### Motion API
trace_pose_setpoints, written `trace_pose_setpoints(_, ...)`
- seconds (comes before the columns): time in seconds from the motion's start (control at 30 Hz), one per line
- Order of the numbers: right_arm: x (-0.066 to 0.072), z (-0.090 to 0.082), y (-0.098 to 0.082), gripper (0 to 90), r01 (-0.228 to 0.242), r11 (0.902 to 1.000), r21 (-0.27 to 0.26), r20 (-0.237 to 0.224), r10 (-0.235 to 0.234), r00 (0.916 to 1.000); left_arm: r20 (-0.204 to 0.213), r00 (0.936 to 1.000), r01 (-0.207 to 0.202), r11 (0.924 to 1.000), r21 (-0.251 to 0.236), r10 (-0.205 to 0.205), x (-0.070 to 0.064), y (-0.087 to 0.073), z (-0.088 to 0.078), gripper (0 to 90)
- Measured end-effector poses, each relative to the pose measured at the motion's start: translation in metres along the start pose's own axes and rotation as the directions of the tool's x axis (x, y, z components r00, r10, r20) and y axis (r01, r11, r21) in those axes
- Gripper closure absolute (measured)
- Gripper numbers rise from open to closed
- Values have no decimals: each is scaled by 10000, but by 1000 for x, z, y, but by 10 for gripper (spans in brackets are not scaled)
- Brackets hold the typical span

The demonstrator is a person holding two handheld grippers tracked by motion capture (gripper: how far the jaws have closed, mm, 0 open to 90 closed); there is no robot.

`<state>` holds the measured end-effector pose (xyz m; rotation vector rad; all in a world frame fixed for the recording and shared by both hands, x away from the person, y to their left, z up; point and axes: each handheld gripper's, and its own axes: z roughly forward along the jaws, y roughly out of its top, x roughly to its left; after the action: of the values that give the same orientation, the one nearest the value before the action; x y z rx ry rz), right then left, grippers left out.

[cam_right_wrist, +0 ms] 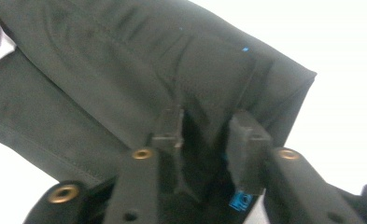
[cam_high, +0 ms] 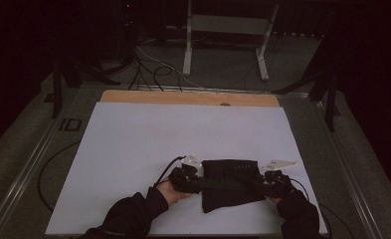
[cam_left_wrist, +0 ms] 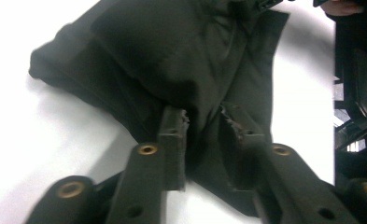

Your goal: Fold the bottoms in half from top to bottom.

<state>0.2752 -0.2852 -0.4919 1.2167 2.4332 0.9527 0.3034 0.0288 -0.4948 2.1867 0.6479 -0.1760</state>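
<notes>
I have a dark folded cloth (cam_high: 231, 183) lying on the white sheet (cam_high: 133, 144) that covers the counter (cam_high: 183, 97), near the edge closest to me and a little to my right of the middle. My left tongs (cam_high: 199, 184) sit at the cloth's left edge and my right tongs (cam_high: 259, 183) at its right edge, one at each end. In the left gripper view, the left tongs (cam_left_wrist: 204, 122) stand partly apart with a ridge of the cloth (cam_left_wrist: 172, 56) bunched up between them; the pads are beside the fabric, not squeezing it. In the right gripper view, the right tongs (cam_right_wrist: 204, 126) are likewise partly apart, with a fold of the cloth (cam_right_wrist: 125, 65) rising between them and a gap on either side. The cloth looks folded over in layers, with a seam running along it and its far corner rounded against the white sheet.
</notes>
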Motion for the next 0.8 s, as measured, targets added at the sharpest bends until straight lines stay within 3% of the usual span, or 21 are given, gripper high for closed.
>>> trace_pose_setpoints(0.1, -2, -13, 2, 636, -255, 9989, -392, 213, 264, 9994, -188, 9998, 30, 9994, -357, -36, 0, 3, -19, 688)
trace_pose_setpoints(0.2, -7, -23, 6, 695, -160, 9976, -680, 511, 195, 9985, -482, 9986, 166, 9971, -736, -201, 5, 6, -33, 676)
trace_pose_setpoints(0.3, -12, -27, 13, 759, -108, 9964, -836, 782, 173, 9968, -821, 9962, 215, 9961, -859, -286, 11, 9, -37, 743)
trace_pose_setpoints(0.53, -18, -22, 22, 870, 187, 9979, -628, 1037, -121, 9945, -1175, 9918, 396, 9954, -877, -498, 20, 13, -32, 843)
trace_pose_setpoints(0.57, -22, -15, 27, 897, 288, 9986, -453, 1093, -237, 9937, -1328, 9888, 572, 9947, -853, -682, 27, 15, -25, 856)
trace_pose_setpoints(0.8, -36, 4, 36, 899, 193, 9995, -260, 1076, -164, 9941, -1559, 9855, 567, 9963, -643, -661, 36, 20, -10, 892)
